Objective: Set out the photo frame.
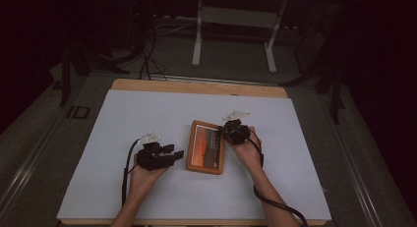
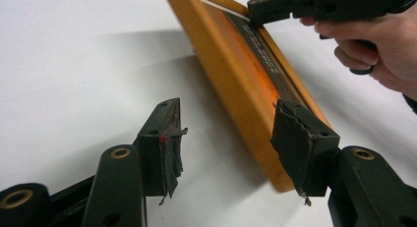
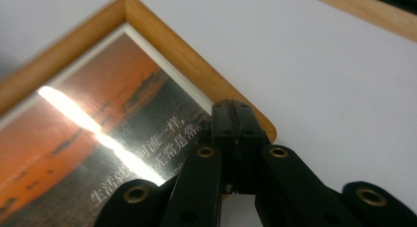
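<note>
A wooden picture frame holding an orange sunset print lies flat on the white sheet, between the two hands. My left gripper sits just left of the frame, pointing toward it with its jaws apart. In the left gripper view the frame's near corner lies in front of the right pad, and nothing is pinched between the jaws of the left gripper. My right gripper is shut, and its closed tips rest over the frame's upper right corner, at the edge of the glass.
The white sheet covers a wooden table whose far edge shows beyond it. Desk legs and cables stand on the dark floor behind. Bare sheet lies to the far left and far right of the hands.
</note>
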Motion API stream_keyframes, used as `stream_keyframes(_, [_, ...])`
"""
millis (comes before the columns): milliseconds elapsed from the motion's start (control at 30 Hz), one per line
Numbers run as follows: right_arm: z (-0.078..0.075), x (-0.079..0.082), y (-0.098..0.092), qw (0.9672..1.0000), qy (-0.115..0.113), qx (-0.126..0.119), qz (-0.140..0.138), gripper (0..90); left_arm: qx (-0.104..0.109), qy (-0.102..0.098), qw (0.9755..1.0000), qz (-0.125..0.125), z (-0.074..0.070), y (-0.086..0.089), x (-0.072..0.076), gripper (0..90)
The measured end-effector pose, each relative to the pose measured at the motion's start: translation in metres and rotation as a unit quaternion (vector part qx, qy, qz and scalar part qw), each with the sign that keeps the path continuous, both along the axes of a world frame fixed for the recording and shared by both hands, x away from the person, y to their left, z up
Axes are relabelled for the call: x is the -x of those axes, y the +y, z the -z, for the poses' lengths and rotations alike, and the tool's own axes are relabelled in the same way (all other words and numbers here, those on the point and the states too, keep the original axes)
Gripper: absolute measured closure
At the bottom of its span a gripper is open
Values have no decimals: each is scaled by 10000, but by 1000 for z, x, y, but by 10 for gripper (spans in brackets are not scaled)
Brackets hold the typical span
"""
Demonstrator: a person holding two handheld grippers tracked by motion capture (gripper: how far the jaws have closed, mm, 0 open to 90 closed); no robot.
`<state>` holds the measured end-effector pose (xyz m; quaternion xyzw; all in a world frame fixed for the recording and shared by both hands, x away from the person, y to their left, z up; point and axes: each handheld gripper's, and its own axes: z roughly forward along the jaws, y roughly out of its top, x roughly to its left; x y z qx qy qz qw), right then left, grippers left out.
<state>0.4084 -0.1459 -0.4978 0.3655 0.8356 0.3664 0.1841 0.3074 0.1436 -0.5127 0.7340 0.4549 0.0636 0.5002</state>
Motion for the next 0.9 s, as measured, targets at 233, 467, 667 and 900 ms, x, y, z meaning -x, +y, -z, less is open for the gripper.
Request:
stream_keyframes(233, [6,-2,-6,9999,91,-30,84,900,126,-37,9999,76,-5,-3,2,435])
stream_keyframes(467, [16,-5,-12,9994,259,-115,198,900,161,-92,9994,278,-10,-16,5,376])
stream_keyframes(667, [16,-6,-13,9993,296,-115,180,900,177,-17,9988,466,-9,-33,8,315])
stream_keyframes(900, [16,-6,-13,9993,296,-123,187,900,36,117,9984,558,-2,-58,5,276])
